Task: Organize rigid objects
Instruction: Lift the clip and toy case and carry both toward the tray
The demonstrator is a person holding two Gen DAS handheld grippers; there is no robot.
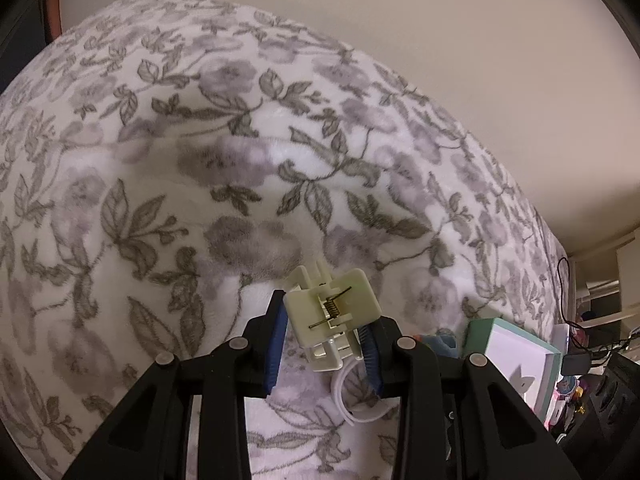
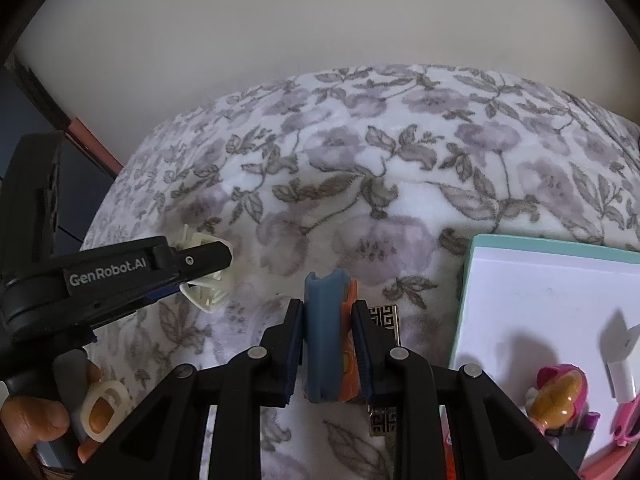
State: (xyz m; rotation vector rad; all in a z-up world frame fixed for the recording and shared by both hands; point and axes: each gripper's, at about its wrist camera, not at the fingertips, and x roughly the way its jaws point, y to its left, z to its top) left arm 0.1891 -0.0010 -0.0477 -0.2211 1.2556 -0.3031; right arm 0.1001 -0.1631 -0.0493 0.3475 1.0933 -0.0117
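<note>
Your left gripper (image 1: 326,330) is clamped on a cream plastic clip (image 1: 332,312) with a bare wire spring, held above the floral blanket (image 1: 160,160). Your right gripper (image 2: 326,344) is closed on a blue and orange block (image 2: 326,336), over a patterned flat piece (image 2: 384,316) lying on the blanket. Just right of it sits the teal-rimmed white tray (image 2: 520,300), which holds a pink and gold toy figure (image 2: 558,396), a white plug-like piece (image 2: 620,376) and something pink at its near corner
</note>
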